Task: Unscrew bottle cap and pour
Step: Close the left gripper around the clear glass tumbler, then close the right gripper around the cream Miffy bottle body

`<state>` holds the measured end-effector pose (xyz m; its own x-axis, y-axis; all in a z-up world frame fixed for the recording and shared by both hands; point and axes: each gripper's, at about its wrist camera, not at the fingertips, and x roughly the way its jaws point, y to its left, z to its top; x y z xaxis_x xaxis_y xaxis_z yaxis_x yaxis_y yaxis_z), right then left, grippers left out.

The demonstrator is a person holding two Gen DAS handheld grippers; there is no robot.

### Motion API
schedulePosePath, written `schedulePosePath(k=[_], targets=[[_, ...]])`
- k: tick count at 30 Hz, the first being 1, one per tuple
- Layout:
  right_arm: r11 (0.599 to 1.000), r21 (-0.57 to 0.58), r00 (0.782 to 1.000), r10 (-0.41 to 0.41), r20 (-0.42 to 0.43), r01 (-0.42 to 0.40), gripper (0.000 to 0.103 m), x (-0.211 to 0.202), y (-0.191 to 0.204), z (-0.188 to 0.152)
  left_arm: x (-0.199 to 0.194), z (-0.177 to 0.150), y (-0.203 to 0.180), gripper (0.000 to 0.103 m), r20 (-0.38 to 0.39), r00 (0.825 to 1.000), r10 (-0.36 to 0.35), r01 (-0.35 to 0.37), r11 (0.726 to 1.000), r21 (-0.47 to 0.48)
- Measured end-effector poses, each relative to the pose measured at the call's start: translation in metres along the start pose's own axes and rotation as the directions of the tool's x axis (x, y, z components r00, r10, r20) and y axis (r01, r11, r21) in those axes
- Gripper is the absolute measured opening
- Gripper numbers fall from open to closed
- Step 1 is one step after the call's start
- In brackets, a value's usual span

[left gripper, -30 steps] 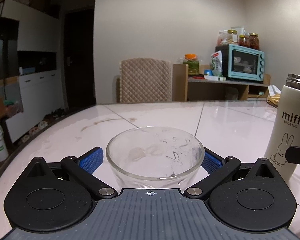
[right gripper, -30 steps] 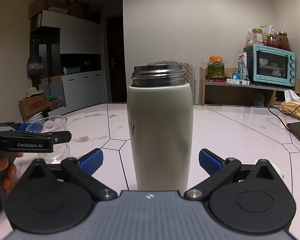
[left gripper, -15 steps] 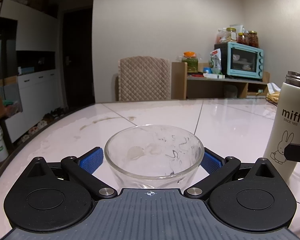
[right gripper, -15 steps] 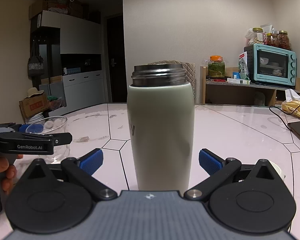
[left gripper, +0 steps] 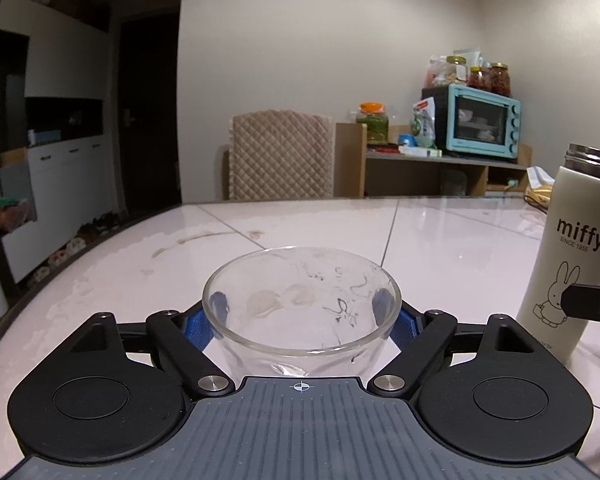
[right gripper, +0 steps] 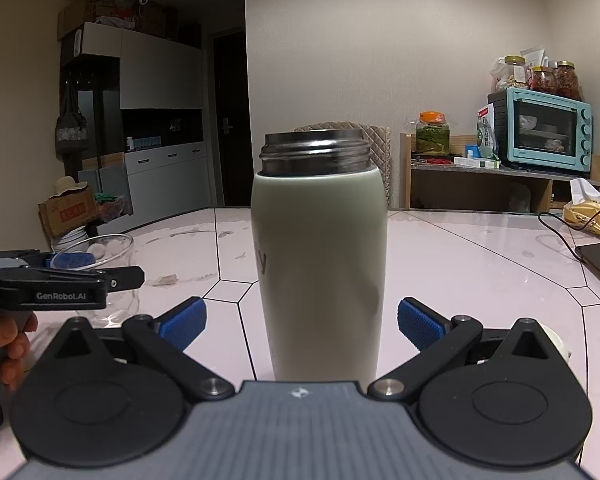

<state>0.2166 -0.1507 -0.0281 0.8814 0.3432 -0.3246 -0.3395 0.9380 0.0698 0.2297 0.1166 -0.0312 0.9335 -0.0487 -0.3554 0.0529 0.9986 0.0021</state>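
Left wrist view: a clear glass bowl (left gripper: 302,312) sits upright on the table (left gripper: 440,240), close in front of the camera.
Left gripper (left gripper: 302,322): its jaws are pinching the bowl, with the blue pads (left gripper: 198,330) pressed against the glass on both sides.
Bottle (right gripper: 320,256): a pale thermos stands upright on the table in the middle of the right wrist view, its steel threaded neck bare and no cap on it.
Right gripper (right gripper: 302,322): its jaws are spread, the bottle between them, and the blue pads (right gripper: 418,324) stand clear of its sides.
Bowl and bottle: near each other on the table but apart; the bottle stands right of the bowl.
Hand (right gripper: 10,344): fingers wrap the left gripper's handle at the left edge of the right wrist view.
Background: a quilted chair (left gripper: 280,156) behind the table and a teal toaster oven (left gripper: 474,126) on a shelf.
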Motion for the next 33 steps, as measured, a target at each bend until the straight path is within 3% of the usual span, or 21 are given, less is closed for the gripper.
schedulePosePath(k=[20,33], targets=[[0.999,0.013,0.999,-0.036,0.004,0.036,0.103,0.011,0.0,0.001,-0.002,-0.003,0.012,0.087,0.001,0.997,-0.075,0.075,0.997,0.0],[0.998,0.027,0.998,-0.057,-0.009,0.057,0.089,0.015,-0.004,-0.001,-0.002,-0.002,0.011,0.087,-0.001,0.994,-0.111,0.111,0.994,0.017]])
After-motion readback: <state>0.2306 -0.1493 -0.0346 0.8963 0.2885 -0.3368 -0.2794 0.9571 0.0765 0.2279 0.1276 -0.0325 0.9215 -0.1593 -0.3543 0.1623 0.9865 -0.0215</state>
